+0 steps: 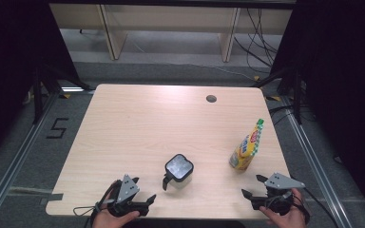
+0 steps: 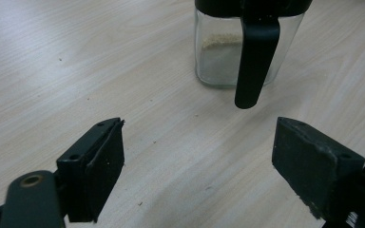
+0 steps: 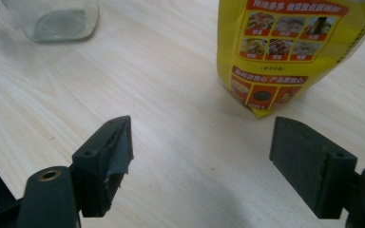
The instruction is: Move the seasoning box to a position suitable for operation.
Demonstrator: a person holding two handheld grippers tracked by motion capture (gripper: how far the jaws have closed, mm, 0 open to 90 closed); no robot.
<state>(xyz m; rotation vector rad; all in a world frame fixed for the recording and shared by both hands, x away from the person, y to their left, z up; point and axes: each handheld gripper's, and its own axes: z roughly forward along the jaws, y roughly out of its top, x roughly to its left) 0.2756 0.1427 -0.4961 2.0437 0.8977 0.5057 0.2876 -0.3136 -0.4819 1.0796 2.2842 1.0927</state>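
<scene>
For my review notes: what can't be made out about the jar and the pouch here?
- Glass jar: lid cut off by the left gripper view's top edge.
- Yellow pouch: cap cut off by the right gripper view's top edge.
- Pouch label: print too small in the high view.

Clear glass jar point(image 1: 178, 170), glossy yellow pouch point(image 1: 247, 148), matt wood-grain table point(image 1: 147, 123).

The jar point(image 2: 247, 47) loses its lid at the top edge; the yellow pouch point(image 3: 285, 52) above its printed panels is cut off too.
</scene>
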